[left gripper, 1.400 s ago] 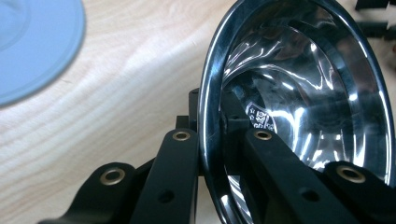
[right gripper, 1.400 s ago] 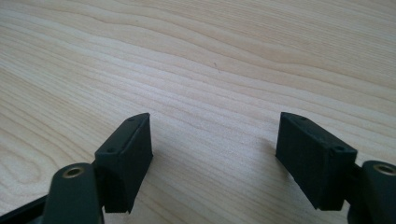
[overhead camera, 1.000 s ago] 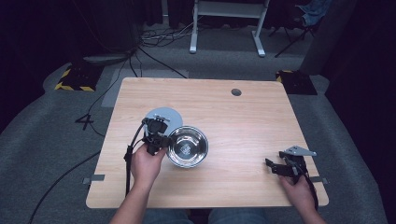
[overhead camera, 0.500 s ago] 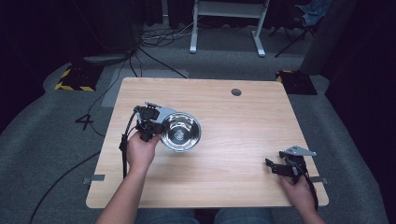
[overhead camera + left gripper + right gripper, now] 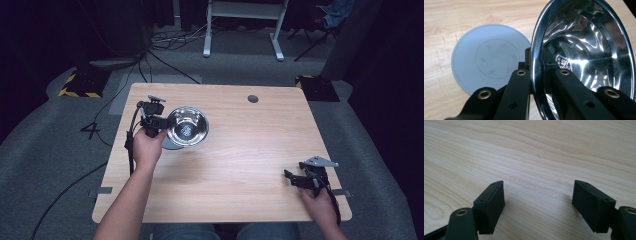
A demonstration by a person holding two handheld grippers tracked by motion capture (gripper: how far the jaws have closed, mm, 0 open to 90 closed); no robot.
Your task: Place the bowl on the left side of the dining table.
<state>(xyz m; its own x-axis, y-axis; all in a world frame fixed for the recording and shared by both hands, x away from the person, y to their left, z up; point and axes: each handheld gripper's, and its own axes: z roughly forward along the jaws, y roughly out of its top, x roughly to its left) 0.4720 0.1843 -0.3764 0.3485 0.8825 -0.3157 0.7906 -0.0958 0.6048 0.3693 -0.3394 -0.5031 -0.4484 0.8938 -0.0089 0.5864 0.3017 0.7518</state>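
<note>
A light wooden table (image 5: 240, 165) seen from above, with a person's two forearms reaching in from the near edge. The left hand (image 5: 146, 146) holds the left gripper (image 5: 159, 121) over the far left part of the table, its jaws clenched on the rim of a shiny steel bowl (image 5: 187, 126). From the left gripper's own camera, one black jaw sits outside the rim and the other inside the bowl, which looks tilted on edge from here, its mirrored inside facing right. Beneath and partly behind the bowl lies a flat round grey disc (image 5: 487, 56), resting on the wood; from above just a sliver of it peeks out at the bowl's near left side.

The right hand (image 5: 320, 202) holds the right gripper (image 5: 291, 176) low at the near right corner of the table, well apart from the bowl. Its jaws are spread wide with nothing between them, bare wood grain showing beyond
</note>
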